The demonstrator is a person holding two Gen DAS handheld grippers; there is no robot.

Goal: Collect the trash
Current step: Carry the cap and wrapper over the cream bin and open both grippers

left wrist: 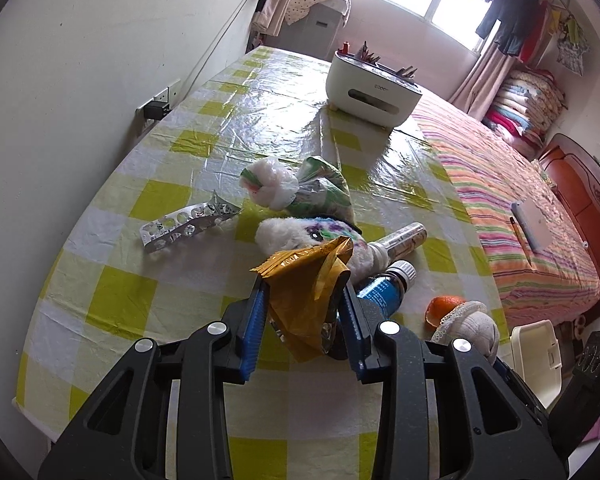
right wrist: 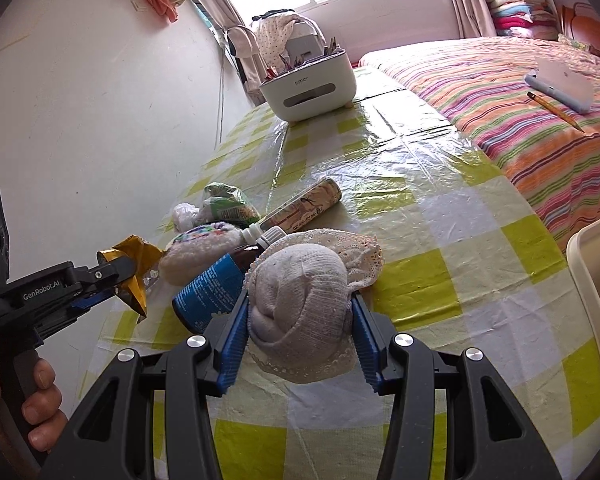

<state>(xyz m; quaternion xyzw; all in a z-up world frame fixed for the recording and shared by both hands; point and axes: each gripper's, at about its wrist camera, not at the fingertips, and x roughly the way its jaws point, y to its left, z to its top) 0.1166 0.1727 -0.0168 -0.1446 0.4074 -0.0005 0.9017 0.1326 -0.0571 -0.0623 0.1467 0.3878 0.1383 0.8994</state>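
My left gripper (left wrist: 303, 280) is shut on a crumpled gold wrapper (left wrist: 300, 304), lifted above the checked tablecloth (left wrist: 120, 300); from the right wrist view the same left gripper (right wrist: 118, 280) and gold wrapper (right wrist: 134, 264) show at the left. My right gripper (right wrist: 298, 304) is shut on a rolled white lace-edged sock (right wrist: 300, 296), also seen at lower right as the white sock (left wrist: 472, 328). On the table lie an empty blister pack (left wrist: 184, 224), a knotted plastic bag (left wrist: 300, 192), a fluffy white sock (left wrist: 300, 236), a blue-labelled brown bottle (right wrist: 212, 288), a slim spray bottle (right wrist: 300, 208) and orange peel (left wrist: 440, 308).
A white desk organiser (left wrist: 370, 88) with pencils stands at the table's far end. A striped bed (right wrist: 520, 112) carrying a tablet (right wrist: 564, 84) and pencil runs along the right. A white bin rim (right wrist: 592, 280) sits at the table's right edge. A hand (right wrist: 36, 408) grips the left handle.
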